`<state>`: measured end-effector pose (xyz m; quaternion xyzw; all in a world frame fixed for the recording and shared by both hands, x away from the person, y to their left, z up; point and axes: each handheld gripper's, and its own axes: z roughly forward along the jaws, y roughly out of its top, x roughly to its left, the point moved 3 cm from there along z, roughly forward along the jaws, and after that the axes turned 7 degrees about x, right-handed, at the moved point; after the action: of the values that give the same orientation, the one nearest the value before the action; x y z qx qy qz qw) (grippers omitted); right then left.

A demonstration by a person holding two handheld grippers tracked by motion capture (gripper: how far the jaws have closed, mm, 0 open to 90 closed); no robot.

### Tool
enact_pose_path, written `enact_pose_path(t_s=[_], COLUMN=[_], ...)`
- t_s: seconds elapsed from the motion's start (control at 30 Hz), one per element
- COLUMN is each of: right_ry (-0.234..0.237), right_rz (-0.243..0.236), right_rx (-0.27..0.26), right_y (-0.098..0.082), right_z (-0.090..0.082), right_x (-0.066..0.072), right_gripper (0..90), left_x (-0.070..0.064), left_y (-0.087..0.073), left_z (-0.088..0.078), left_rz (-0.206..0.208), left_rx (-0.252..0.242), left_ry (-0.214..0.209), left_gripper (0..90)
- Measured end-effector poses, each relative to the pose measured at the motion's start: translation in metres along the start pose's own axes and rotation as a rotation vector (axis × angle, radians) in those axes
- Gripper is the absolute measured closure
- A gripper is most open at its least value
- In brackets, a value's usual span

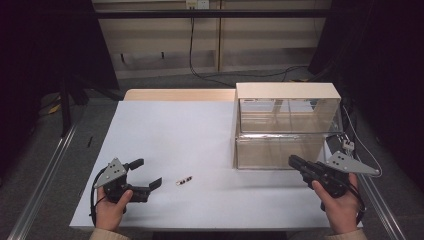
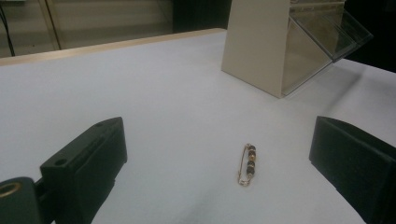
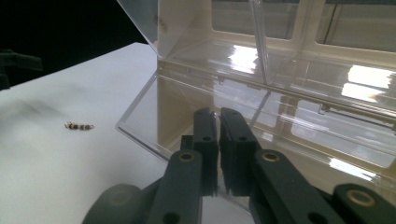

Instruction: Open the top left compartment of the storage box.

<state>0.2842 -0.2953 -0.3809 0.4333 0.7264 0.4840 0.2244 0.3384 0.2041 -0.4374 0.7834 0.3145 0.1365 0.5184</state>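
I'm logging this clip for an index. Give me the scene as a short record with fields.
surface: white table
small item: beaded pin, lying flat, untouched
container: clear-fronted display case at the table's right
left claw: open, facing the pin
right claw: shut, empty, at the case's lower front
hands: one on each gripper

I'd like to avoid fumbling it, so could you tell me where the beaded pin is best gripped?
Probably across its narrow width at mid-length, coming from above with the open left gripper. The beaded pin lies flat on the table, long and thin, so its ends offer little hold.
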Motion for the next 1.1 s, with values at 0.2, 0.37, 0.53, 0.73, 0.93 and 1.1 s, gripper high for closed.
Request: enact_pose_path(t_s=[0.2,0.37,0.53,0.73,0.93,1.1], right_ry=[0.013,0.007,-0.011,-0.016,-0.026,-0.030], right_rz=[0.024,0.031,0.030,0.022,0.024,0.024], right_rx=[-0.001,0.004,0.003,0.008,0.003,0.001], right_y=[0.012,0.019,0.026,0.033,0.037,0.040], right_z=[0.000,0.001,0.000,0.000,-0.002,-0.003], right_x=[-0.007,-0.011,-0.017,-0.021,-0.023,-0.026], right_gripper=[90.0,90.0,90.0,90.0,90.0,90.0], left_x=[0.000,0.000,-0.001,-0.001,-0.001,-0.001], left_y=[0.000,0.000,0.000,0.000,-0.001,-0.001], left_z=[0.001,0.001,0.001,0.002,0.003,0.003], left_rz=[0.003,0.001,0.007,0.004,0.007,0.010], left_rx=[0.001,0.003,0.009,0.011,0.015,0.018], left_ry=[-0.003,-0.003,-0.001,-0.004,-0.005,-0.004], left_gripper=[3.8,3.8,3.8,3.8,3.8,3.8])
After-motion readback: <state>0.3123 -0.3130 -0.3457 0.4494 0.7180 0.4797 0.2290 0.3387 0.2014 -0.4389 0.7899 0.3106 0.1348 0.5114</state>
